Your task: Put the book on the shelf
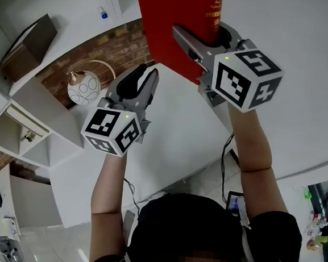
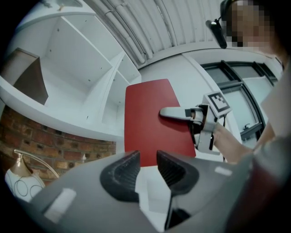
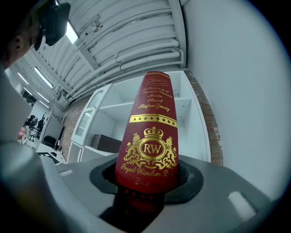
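The right gripper (image 3: 148, 182) clamps the tall red gold-lettered hardback book (image 3: 150, 132) only at its spine's lower end, aloft before the white open shelf unit (image 2: 91, 77), and since the left gripper (image 2: 148, 166) is empty with its jaws apart, the book may pivot or slip.

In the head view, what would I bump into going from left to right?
Brown box → lamp → left hand-held gripper → right hand-held gripper, which holds the red book.
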`<state>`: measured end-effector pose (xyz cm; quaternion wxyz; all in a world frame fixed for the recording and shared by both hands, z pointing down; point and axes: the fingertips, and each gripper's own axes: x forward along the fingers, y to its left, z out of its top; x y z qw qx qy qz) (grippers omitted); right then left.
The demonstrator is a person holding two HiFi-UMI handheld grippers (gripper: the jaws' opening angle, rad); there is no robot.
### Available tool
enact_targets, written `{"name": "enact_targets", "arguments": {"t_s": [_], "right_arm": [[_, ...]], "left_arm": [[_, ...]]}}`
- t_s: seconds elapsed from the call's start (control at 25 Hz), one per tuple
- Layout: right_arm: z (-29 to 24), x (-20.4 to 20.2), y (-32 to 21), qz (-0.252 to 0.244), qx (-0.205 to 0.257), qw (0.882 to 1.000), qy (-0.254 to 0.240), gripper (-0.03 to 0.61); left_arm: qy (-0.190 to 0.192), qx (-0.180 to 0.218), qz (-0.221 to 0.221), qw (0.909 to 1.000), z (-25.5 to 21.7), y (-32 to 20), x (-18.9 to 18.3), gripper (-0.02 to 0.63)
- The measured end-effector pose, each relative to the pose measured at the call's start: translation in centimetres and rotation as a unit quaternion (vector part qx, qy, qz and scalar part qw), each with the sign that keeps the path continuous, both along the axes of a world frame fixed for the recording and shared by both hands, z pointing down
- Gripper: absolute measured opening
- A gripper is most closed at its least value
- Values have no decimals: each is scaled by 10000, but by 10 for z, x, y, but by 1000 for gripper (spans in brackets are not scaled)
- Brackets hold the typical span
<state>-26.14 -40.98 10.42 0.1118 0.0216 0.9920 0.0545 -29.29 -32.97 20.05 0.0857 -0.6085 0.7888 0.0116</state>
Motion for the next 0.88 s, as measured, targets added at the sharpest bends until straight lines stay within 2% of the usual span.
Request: {"name": "enact_targets", "arguments": {"t_s": [0.28,0.72,0.88], "right_arm": [[-21,-2,0,131,124,9997,-168,230],[-48,-9,0,284,288,9982,-447,230],[-59,-8,3,277,333,9975,-559,230]], "left_arm": [[-319,80,34,9995,-15,-5,-5,114],[-388,401,56,9984,-9,-3,-19,114],[-433,345,67,9984,1,-7,-16,114]]}}
